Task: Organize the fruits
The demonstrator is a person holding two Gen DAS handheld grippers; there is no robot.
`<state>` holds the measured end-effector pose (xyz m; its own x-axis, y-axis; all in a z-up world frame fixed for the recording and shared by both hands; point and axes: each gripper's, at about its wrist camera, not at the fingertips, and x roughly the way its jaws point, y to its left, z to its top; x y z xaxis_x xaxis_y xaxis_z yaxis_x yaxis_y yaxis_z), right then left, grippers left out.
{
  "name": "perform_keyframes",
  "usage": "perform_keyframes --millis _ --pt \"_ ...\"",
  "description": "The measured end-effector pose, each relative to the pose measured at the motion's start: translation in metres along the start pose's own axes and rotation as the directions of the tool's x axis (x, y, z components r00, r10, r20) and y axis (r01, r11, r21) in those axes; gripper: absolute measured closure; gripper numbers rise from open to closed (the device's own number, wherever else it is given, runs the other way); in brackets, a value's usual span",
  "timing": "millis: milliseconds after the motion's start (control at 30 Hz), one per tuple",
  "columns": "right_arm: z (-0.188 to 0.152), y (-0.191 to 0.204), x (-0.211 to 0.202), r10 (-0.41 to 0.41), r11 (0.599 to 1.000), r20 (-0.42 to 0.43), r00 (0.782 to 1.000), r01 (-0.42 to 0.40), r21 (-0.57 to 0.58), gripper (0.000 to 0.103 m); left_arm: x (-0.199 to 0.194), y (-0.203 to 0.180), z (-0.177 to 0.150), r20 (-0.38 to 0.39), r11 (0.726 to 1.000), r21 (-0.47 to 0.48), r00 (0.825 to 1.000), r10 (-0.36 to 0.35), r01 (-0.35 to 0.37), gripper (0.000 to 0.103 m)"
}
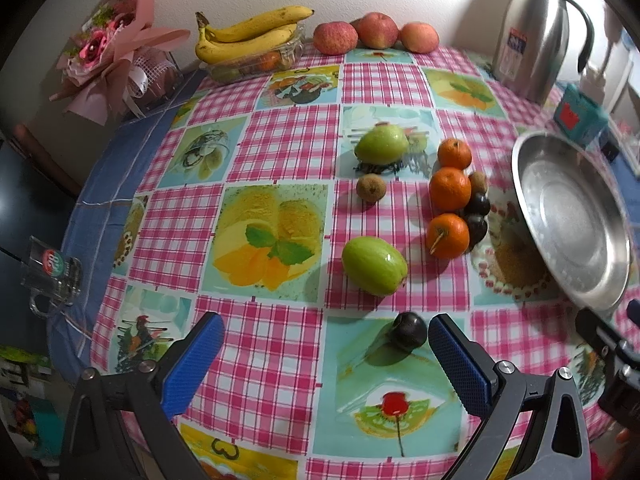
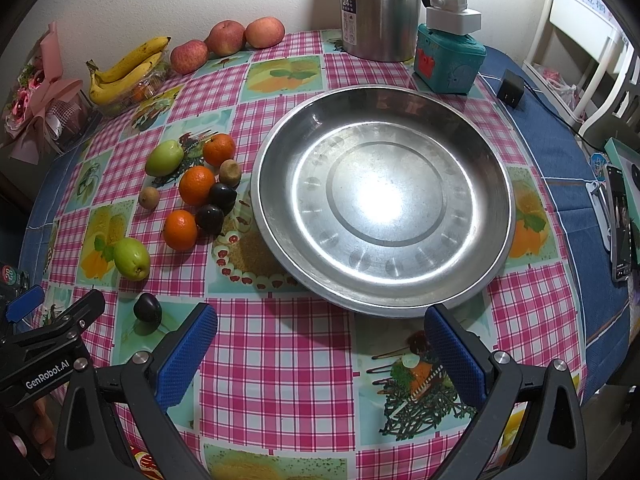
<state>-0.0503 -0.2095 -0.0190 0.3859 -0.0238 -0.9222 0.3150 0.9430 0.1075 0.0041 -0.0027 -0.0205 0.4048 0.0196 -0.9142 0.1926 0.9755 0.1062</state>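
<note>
Jaws: both wide, holding nothing | metal plate [image 2: 480, 152]: bare | clear tray [image 1: 288, 54]: bananas [image 1: 248, 34]

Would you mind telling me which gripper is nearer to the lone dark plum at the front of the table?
Left. The left gripper has the dark plum just inside its open fingers; the right gripper sits off to the plum's right.

Right gripper [image 2: 320, 344] is hanging wide open over the checkered tablecloth [image 2: 280, 360], holding nothing, just in front of the big steel bowl [image 2: 496, 208], which is empty. Left of the bowl there's a loose bunch of fruit: three oranges [image 2: 196, 185], two green fruits [image 2: 132, 258], dark plums [image 2: 209, 219], one plum [image 2: 147, 307] sitting alone near the left blue finger [image 2: 186, 356].
</note>
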Motion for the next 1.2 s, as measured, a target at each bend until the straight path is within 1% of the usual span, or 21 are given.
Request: perform_keyframes --millis 67,133,200,267,400,500,567,700,833,900,1000,1167,1200 --pt "0.000 0.003 -0.002 0.009 1.000 0.021 1.000 -0.009 -0.011 0.000 -0.003 0.004 0.004 0.022 1.000 -0.024 1.000 0.003 -0.003 0.000" --pt "0.000 0.008 -0.006 0.015 0.999 0.037 0.999 -0.014 -0.028 0.000 -0.006 0.012 0.007 0.055 0.998 -0.057 0.998 0.024 -0.021 0.000" --pt "0.001 0.015 -0.007 0.021 0.999 0.045 0.999 -0.019 -0.045 0.000 -0.007 0.019 0.009 0.065 0.996 -0.088 0.998 0.025 -0.020 0.000" --pt "0.001 0.021 -0.007 0.039 0.998 0.045 0.998 -0.037 -0.050 0.000 -0.004 0.026 0.012 0.061 0.994 -0.105 0.998 0.016 -0.010 0.000" --pt "0.006 0.039 -0.007 0.103 0.993 0.041 0.994 -0.100 -0.068 0.000 0.007 0.038 0.013 0.041 0.990 -0.143 0.999 0.012 -0.006 0.000" --pt "0.011 0.056 -0.002 0.129 0.987 0.023 0.991 -0.126 -0.098 0.000 0.015 0.053 0.014 0.026 0.976 -0.217 1.000 -0.013 0.018 0.000" --pt "0.010 0.067 0.003 0.150 0.982 0.001 0.989 -0.149 -0.114 0.000 0.020 0.061 0.014 0.020 0.967 -0.255 1.000 -0.012 0.017 0.000" --pt "0.008 0.081 0.017 0.165 0.976 -0.040 0.985 -0.169 -0.134 0.000 0.036 0.066 0.013 -0.032 0.961 -0.275 0.999 -0.016 0.006 0.000" --pt "0.004 0.094 0.033 0.165 0.972 -0.091 0.982 -0.178 -0.154 0.002 0.052 0.065 0.010 -0.096 0.961 -0.276 0.994 -0.043 0.015 0.000" --pt "0.004 0.099 0.039 0.164 0.970 -0.114 0.980 -0.181 -0.164 0.008 0.059 0.066 0.009 -0.119 0.959 -0.285 0.992 -0.042 0.006 0.000" --pt "0.003 0.106 0.045 0.150 0.966 -0.140 0.979 -0.175 -0.192 0.012 0.068 0.071 0.008 -0.152 0.952 -0.305 0.988 -0.030 -0.018 0.000" --pt "0.002 0.117 0.049 0.161 0.956 -0.157 0.974 -0.193 -0.220 0.014 0.077 0.077 0.006 -0.192 0.950 -0.309 0.981 -0.011 -0.050 0.000" --pt "0.002 0.121 0.050 0.163 0.953 -0.163 0.973 -0.198 -0.229 0.017 0.078 0.080 0.005 -0.193 0.946 -0.320 0.981 -0.010 -0.054 0.000"
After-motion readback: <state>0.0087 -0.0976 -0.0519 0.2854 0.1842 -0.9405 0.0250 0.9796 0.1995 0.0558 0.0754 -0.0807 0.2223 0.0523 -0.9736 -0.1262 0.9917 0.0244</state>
